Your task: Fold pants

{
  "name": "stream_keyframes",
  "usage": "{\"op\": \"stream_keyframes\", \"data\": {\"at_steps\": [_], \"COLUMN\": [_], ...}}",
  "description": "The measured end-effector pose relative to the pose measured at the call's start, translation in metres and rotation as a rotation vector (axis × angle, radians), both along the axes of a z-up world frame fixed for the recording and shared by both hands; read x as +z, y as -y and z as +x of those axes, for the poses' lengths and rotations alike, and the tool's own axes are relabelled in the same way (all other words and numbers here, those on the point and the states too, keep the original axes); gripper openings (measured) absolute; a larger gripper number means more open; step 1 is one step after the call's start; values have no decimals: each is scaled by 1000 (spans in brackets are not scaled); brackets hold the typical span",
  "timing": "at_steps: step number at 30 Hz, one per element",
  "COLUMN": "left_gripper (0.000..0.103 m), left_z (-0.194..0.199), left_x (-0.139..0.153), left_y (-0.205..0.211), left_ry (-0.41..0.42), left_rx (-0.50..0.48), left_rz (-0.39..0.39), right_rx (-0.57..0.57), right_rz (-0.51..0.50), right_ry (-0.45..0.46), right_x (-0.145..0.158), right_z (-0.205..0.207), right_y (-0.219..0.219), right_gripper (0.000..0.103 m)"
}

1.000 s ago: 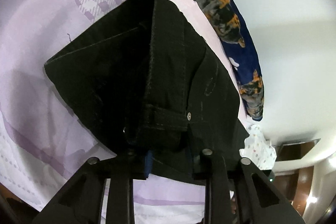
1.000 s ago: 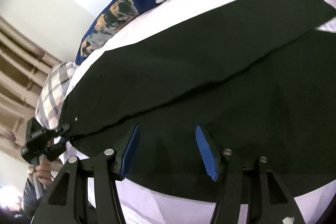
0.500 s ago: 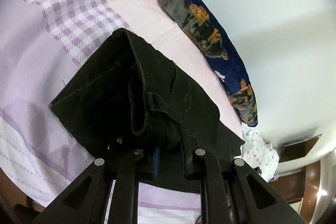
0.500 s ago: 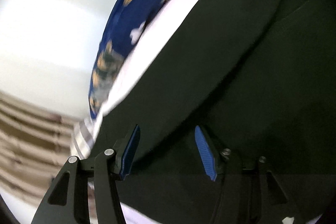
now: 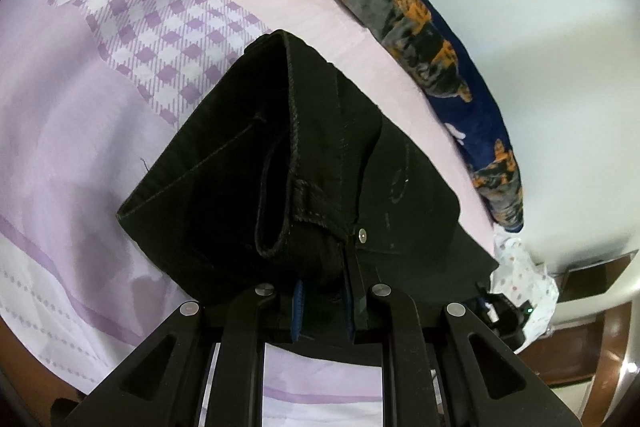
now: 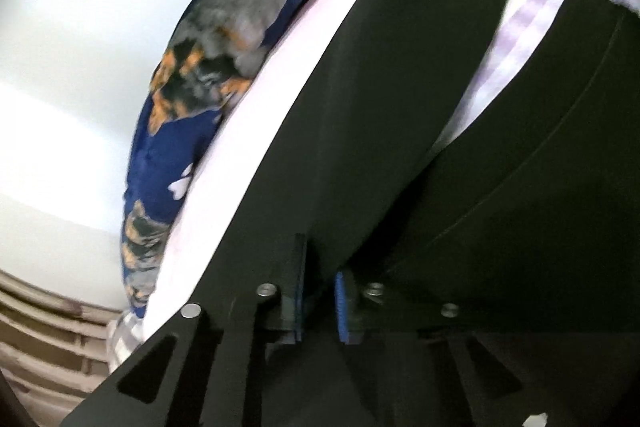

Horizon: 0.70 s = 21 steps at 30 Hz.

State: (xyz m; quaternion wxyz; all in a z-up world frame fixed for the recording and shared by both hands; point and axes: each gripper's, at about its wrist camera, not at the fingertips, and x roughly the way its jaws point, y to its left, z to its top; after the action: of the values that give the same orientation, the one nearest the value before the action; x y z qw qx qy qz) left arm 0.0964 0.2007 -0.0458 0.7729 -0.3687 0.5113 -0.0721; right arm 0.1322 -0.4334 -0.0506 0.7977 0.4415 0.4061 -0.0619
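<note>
Bottom centre of the left wrist view: left hand-held gripper [image 5: 324,301] clamped narrow on the waistband of the black pants [image 5: 304,187], rivet just above the pads. Bottom centre of the right wrist view: right hand-held gripper [image 6: 318,301] now pinched on a fold of the pants [image 6: 400,131] – 0.5 s ago its jaws stood wide w/ cloth merely lying between. So both ends are gripped; judging by that, the grasp step is done and a lift or fold-over can begin. Pants lie on the bed sheet [image 5: 80,131], lilac w/ a checked patch at upper left. Long axis in the right view runs from bottom centre to upper right, legs pointing away – hems at top of frame. Farther back, a blue patterned blanket [image 5: 404,15] along the bed's far edge, then white wall.
</note>
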Motion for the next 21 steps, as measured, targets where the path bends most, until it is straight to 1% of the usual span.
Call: {"op": "stream_keyframes", "data": {"at_steps": [1,3,5,6,9,13,17,21], "left_gripper": [16,16,16,16,16,16,16,16], "left_z": [2,6,10,12,17,20,20,15], "left_x": [-1,-1,0,1,2,2,-2,-2], "left_y": [1,3,3,2,0,-2,-9,-13], "left_ry": [-2,-3,-2,-1,0,10,-1,9], "left_rx": [-14,-40,-82,-103,-177,-276,-335,-394], "left_rz": [23,64,99,109,154,217,239,267], "right_rx": [7,34,64,71,72,71,62,65], "right_rz": [-19,-90,-187,-213,-235,-266,-258,-243], "right_ry": [-4,-11,1,7,7,-24,-82,-139], "right_x": [3,18,38,46,62,72,64,50], "right_z": [-2,-9,-20,-27,-51,-84,-112,-127], "right_y": [0,-7,-17,-20,-25,-36,-43,-46], "right_gripper": [5,4,4,4,4,3,3,3]}}
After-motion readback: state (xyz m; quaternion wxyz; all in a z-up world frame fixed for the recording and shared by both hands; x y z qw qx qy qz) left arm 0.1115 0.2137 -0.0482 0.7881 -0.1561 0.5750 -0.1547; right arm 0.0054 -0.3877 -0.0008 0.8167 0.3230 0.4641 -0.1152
